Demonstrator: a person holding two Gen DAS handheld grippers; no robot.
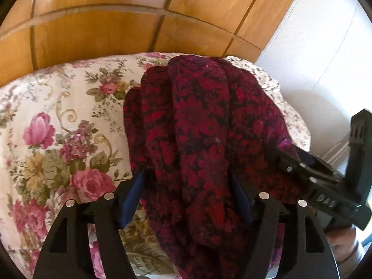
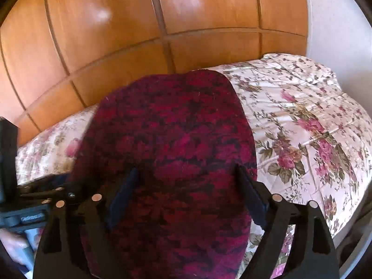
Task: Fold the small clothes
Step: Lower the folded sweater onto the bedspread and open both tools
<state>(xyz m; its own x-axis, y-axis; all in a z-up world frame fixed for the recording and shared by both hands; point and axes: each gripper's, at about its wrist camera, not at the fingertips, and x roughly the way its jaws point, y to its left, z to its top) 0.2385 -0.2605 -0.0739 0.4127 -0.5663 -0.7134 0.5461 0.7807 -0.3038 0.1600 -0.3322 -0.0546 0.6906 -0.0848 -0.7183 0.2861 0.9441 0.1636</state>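
Here the dark red garment lies bunched on the floral bedspread, between the parted fingers of both the left tool and right tool; neither clamps it. Next, likely regrip an edge and fold.

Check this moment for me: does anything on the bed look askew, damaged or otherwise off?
Nothing looks damaged or spilled. The dark red patterned garment is bunched into long ridges on the floral bedspread rather than lying flat, which suits a fold in progress. It lies between the pads of the left gripper and right gripper, both open.
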